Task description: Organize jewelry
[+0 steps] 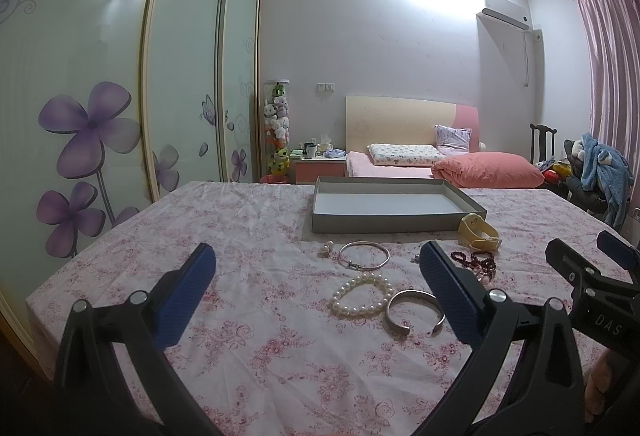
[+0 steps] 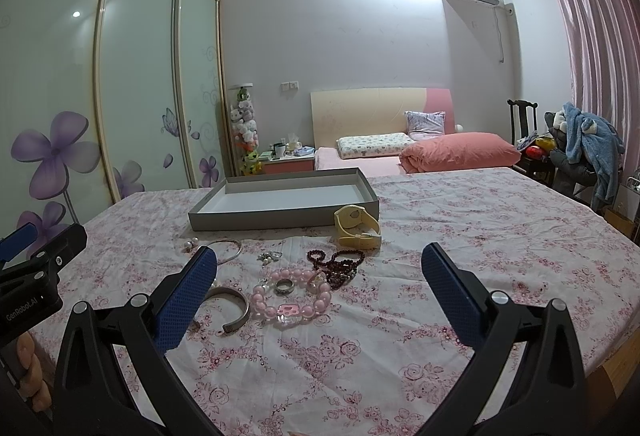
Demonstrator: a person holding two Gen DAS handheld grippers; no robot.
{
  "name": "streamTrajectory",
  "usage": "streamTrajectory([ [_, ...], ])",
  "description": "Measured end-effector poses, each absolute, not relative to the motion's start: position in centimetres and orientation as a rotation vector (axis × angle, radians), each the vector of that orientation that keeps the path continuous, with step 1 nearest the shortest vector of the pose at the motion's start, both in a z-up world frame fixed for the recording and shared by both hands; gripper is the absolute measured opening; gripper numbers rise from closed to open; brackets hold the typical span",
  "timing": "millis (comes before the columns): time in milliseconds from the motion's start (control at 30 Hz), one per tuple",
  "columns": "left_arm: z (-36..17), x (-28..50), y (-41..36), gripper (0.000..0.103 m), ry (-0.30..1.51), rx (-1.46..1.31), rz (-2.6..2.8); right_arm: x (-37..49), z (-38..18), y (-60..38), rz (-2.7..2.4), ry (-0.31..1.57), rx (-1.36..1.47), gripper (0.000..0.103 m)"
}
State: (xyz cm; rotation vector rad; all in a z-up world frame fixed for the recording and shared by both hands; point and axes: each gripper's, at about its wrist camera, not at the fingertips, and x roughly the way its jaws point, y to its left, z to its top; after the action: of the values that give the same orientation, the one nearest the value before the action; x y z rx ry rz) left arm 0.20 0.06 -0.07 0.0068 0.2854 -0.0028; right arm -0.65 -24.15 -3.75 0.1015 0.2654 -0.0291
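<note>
Jewelry lies on a floral cloth in front of an empty grey tray (image 1: 394, 222) (image 2: 280, 217). In the left wrist view: a pearl bracelet (image 1: 362, 295), a silver cuff (image 1: 414, 312), a thin silver bangle (image 1: 364, 255), a pearl earring (image 1: 326, 249), dark red beads (image 1: 476, 264), a yellow watch (image 1: 478, 232). In the right wrist view: a pink bead bracelet (image 2: 292, 298) with a ring (image 2: 285, 287) inside, dark beads (image 2: 338, 268), the watch (image 2: 356, 228), the cuff (image 2: 232, 306). My left gripper (image 1: 318, 294) and right gripper (image 2: 320, 294) are open, empty, above the cloth.
The cloth-covered table (image 2: 480, 236) ends at right and near edges. Sliding wardrobe doors (image 1: 100, 96) stand at left. A bed with a pink pillow (image 1: 486, 170) lies behind. A chair with clothes (image 2: 588, 148) stands at the far right.
</note>
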Motion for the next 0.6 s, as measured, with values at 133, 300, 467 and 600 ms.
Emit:
streamTrajectory([
  [133, -0.07, 0.22, 0.06, 0.099, 0.286, 0.007, -0.002, -0.57, -3.76, -24.15, -0.030, 0.266, 0.102, 0.101],
  [300, -0.08, 0.24, 0.06, 0.099, 0.287, 0.007, -0.003, -0.60, -3.81, -24.18, -0.031, 0.266, 0.102, 0.101],
  [467, -0.17, 0.30, -0.10, 0.099, 0.287, 0.007, -0.003, -0.49, -3.86, -24.18, -0.030, 0.268, 0.102, 0.101],
  [600, -0.17, 0.31, -0.10, 0.099, 0.288, 0.007, -0.003, -0.57, -3.84, -24.20, -0.031, 0.267, 0.102, 0.101],
])
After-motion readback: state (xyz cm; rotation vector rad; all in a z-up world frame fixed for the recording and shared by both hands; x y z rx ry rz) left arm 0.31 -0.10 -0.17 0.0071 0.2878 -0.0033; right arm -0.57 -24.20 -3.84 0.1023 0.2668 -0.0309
